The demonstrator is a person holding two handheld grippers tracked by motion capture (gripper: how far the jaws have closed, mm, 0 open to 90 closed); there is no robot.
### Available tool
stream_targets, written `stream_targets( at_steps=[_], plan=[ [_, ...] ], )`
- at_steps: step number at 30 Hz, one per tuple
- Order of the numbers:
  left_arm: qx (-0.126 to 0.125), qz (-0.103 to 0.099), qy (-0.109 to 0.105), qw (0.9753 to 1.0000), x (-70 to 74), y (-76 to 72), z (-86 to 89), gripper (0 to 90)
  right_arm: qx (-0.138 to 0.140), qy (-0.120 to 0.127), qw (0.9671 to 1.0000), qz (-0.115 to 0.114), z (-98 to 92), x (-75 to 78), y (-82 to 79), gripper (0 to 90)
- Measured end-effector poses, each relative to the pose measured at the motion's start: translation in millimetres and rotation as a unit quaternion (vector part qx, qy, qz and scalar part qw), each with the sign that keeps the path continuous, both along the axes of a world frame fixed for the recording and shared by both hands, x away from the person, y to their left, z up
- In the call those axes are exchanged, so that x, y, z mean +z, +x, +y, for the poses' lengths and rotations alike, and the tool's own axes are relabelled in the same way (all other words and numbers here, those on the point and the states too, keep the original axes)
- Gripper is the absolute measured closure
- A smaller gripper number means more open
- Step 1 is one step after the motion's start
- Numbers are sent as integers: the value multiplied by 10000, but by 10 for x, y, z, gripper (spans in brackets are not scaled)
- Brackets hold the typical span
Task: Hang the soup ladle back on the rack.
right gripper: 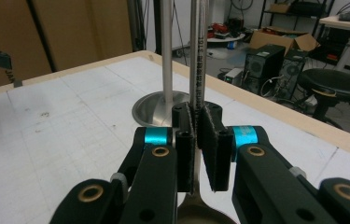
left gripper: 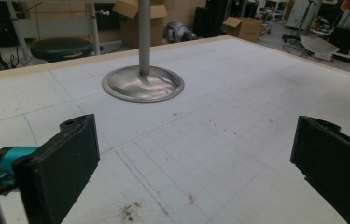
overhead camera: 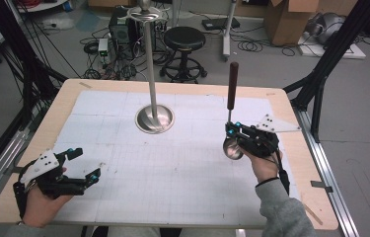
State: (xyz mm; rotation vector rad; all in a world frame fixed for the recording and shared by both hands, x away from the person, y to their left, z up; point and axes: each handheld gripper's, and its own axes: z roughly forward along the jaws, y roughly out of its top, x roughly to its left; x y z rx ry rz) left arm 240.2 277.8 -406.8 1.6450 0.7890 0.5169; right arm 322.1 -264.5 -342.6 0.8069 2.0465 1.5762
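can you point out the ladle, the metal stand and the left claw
ladle (overhead camera: 232, 84): high view, on its dark wooden handle
metal stand (overhead camera: 154, 118): high view, on its round base
left claw (overhead camera: 85, 163): high view, midway between its open fingertips

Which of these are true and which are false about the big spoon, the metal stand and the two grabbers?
1. The right gripper is shut on the ladle. True.
2. The ladle lies flat on the table. False: it stands upright, brown handle on top, bowl at the bottom.
3. The left gripper is open and holds nothing. True.
4. The ladle hangs on the metal stand. False: it is apart from the stand, held to its right in the high view.
5. The stand has a round base resting on the table. True.
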Motion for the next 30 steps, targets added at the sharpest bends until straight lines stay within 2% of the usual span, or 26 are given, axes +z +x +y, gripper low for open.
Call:
stream_targets(
  at_steps=[5,11,15,20,22,30],
  plan=[
    [-38,7,-2,10000,-1,-2,-19,18,51,38,10000,-37,53,57,69,848],
    [-45,14,1,10000,1,-4,-15,17,59,137,9999,-48,91,192,142,848],
    [-57,18,7,10000,-1,-2,-24,18,99,183,9997,-132,140,308,181,848],
    [-48,29,17,10000,-3,0,-23,17,158,151,9995,-225,240,453,245,848],
    [-34,20,9,10000,-5,6,-21,17,165,104,9996,-194,295,500,270,847],
    [-59,30,-2,10000,-10,11,-34,17,93,-28,9997,-203,494,586,362,847]
  ],
)
